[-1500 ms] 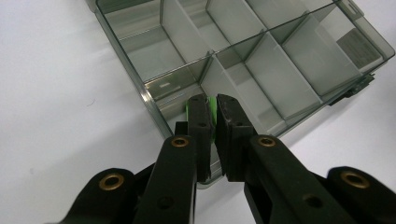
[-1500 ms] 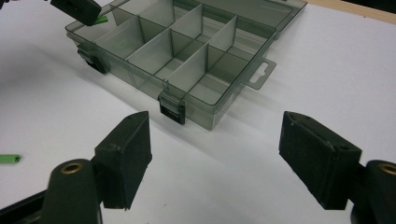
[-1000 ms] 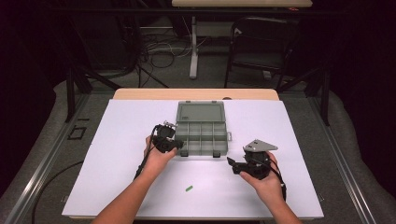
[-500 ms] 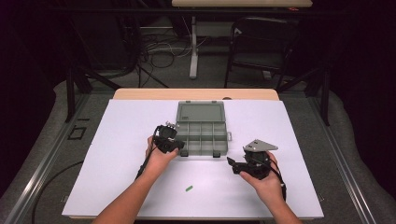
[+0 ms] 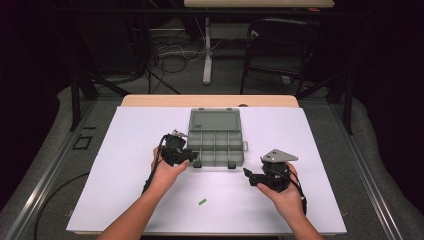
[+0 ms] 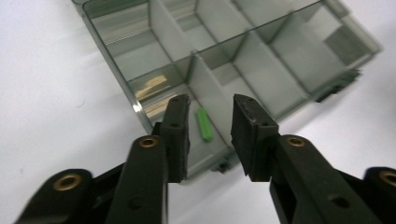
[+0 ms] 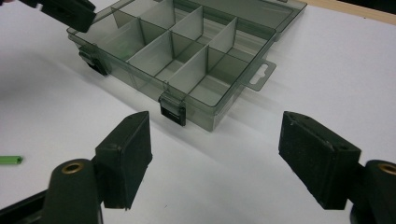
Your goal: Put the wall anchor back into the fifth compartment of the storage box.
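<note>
High view: left gripper (image 5: pixel 192 156) sits at the near-left corner of the grey compartment box (image 5: pixel 216 145), lid laid open flat toward the far side. Jaw gap is too small to read here. Right gripper (image 5: pixel 251 176) hovers near the box's near-right corner, apart from it. A second green piece (image 5: pixel 202 202) lies loose on the white table (image 5: pixel 125 150), between the two forearms, long axis running diagonally, near-left to far-right. No writing legible.

Left gripper view: jaws spread, holding nothing. A green stick (image 6: pixel 204 124) lies flat in the corner compartment just past the tips, between the jaws in the picture, long axis running roughly along the jaws, away from the camera. Its lower end is close to the box wall; contact hard to judge. Box's far end is cut off by the frame.

Right gripper view: jaws wide apart, empty, above bare table short of the box's black latch (image 7: pixel 171 110). Green piece is cut off at the left edge. Left gripper's jaw pokes in top-left, mostly out of frame.
</note>
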{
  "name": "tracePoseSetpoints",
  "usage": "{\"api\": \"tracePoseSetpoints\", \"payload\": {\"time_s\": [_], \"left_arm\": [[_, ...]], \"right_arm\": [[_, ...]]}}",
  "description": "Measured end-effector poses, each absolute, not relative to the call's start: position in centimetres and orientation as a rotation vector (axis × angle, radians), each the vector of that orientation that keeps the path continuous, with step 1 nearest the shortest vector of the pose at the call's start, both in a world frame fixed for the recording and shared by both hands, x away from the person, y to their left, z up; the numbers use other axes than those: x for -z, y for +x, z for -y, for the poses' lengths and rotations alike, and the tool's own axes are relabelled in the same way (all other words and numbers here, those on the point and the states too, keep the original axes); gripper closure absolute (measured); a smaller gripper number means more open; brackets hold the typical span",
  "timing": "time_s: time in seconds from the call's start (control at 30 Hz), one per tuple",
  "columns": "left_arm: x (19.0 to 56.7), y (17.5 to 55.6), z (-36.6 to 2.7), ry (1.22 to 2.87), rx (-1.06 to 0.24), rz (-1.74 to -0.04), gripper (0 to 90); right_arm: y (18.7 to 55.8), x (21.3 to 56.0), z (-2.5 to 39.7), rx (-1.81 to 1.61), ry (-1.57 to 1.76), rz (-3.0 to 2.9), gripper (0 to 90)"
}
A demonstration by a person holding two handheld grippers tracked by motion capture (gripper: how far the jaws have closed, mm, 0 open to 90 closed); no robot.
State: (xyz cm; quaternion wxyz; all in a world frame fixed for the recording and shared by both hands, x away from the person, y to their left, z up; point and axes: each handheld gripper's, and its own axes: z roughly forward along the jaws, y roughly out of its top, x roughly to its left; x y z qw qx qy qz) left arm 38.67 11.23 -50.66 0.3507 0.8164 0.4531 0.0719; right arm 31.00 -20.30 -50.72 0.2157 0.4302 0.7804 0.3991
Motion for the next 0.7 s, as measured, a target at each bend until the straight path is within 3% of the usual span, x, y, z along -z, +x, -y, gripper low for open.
{"api": "tracePoseSetpoints", "payload": {"time_s": [0.2,0.43,0.7], "left_arm": [[50.5,36.3,-11.7,2.11,-0.176,-1.106,57.5],[51.2,33.5,-12.3,2.084,-0.112,-1.072,56.0],[51.8,30.6,-11.9,2.131,-0.144,-0.997,54.8]], "right_arm": [[31.0,50.9,20.1,-1.128,1.183,-2.147,25.1],[31.0,50.8,20.1,-1.128,1.188,-2.145,25.1],[31.0,50.8,20.1,-1.123,1.183,-2.145,25.1]]}}
